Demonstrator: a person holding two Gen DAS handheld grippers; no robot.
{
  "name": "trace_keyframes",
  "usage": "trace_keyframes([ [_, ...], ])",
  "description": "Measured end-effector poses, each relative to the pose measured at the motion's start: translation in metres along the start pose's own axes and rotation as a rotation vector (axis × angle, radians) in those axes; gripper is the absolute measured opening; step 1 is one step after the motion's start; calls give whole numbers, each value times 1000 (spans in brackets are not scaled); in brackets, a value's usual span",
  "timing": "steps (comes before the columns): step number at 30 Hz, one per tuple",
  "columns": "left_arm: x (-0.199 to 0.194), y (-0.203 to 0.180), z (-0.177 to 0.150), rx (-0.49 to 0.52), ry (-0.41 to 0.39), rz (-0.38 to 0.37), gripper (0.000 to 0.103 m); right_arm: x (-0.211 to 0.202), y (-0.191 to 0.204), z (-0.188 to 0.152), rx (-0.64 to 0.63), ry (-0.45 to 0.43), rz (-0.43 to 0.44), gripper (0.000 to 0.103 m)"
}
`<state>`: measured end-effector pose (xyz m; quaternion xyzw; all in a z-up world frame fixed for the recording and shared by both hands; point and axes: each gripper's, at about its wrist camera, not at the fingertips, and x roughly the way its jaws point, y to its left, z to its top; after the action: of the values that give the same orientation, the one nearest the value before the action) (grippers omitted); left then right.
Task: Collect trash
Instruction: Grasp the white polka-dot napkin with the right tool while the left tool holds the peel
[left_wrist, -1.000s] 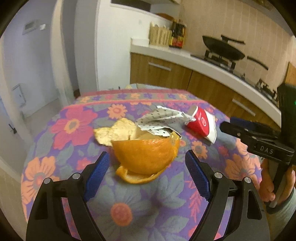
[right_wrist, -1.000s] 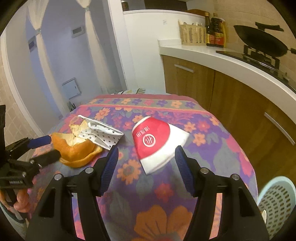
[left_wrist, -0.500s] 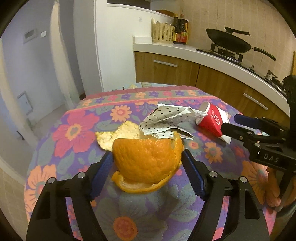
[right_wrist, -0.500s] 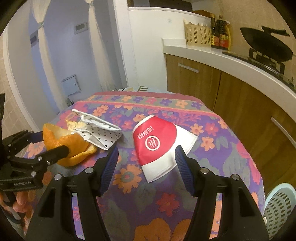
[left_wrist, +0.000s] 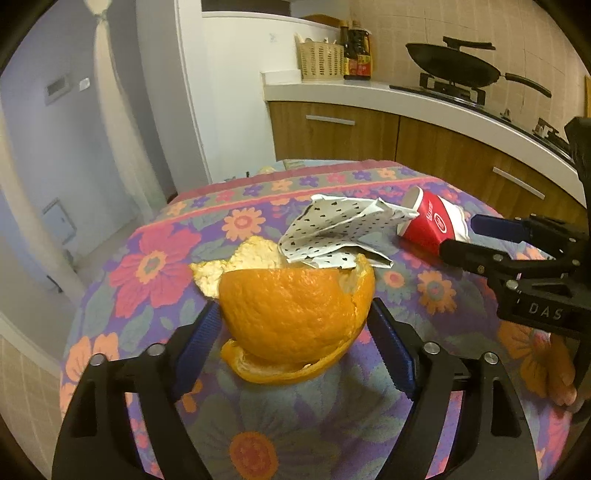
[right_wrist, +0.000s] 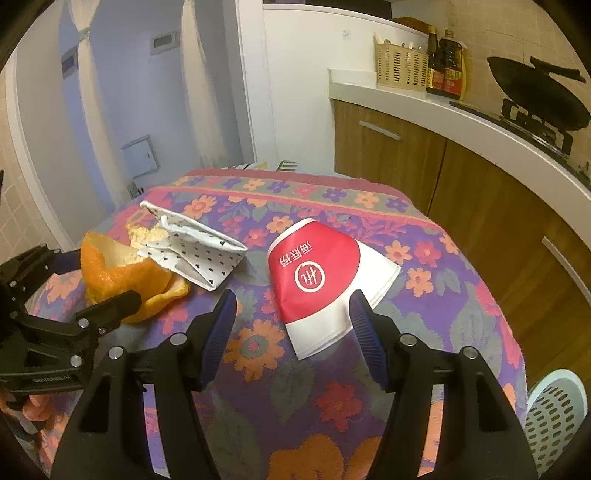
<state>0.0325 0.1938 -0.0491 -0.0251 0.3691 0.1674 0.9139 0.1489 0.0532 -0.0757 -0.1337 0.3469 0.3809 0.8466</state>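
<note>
1. The flattened red-and-white paper cup (right_wrist: 325, 280) bears white Chinese characters and a round white logo on its red band; I cannot read the characters with certainty.
2. The body of the right gripper (left_wrist: 480, 240), seen from the left wrist view, carries the raised letters "DAS". The body of the left gripper (right_wrist: 92, 288), seen from the right wrist view, has small print too blurred to read.
3. The dark bottles (right_wrist: 447, 66) on the kitchen counter (right_wrist: 461, 114) have red-and-yellow labels, not legible.
4. The cup lies on its side on the flower-patterned purple tablecloth surface (right_wrist: 332, 406). In the right wrist view its long axis runs from upper left to lower right, red end away from the camera, white end towards it.
5. The large cupped orange peel (left_wrist: 295, 314) sits on the surface with its hollow side up and facing away from the left camera. A crumpled white paper with black dots (left_wrist: 340, 232) lies just behind it, touching it, between peel and cup.
6. The left gripper has just been closing, with the peel between its blue pads; the pads stand at the peel's two sides, at or very near contact, and whether they press I cannot tell.
7. The right gripper stands released, its pads to either side of the cup's near white end and apart from it.
8. A pale blue perforated plastic basket (right_wrist: 554, 413) shows below the surface's right edge.
</note>
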Motion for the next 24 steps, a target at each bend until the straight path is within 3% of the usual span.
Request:
trace_keyframes([
  [4, -9, 7, 0, -27, -24, -25, 54, -8, 9, -3, -42, -42, -25, 59],
  [6, -14, 13, -1, -52, -42, -29, 37, -11, 16, -4, -73, -56, -38, 59],
  [11, -32, 41, -1, -169, -104, -117, 21, -16, 34, -5, -133, -47, -1, 59],
  [15, -40, 50, -2, -195, -116, -193, 22, -21, 48, 3, -176, -52, 23, 59],
  [17, -41, 51, -5, -195, -108, -213, 29, -21, 49, 6, -182, -51, 26, 59],
  [21, -40, 50, -13, -179, -89, -200, 41, -23, 48, 4, -178, -52, 39, 59],
  [24, -35, 48, -16, -156, -64, -174, 43, -20, 52, 3, -198, -40, 46, 59],
])
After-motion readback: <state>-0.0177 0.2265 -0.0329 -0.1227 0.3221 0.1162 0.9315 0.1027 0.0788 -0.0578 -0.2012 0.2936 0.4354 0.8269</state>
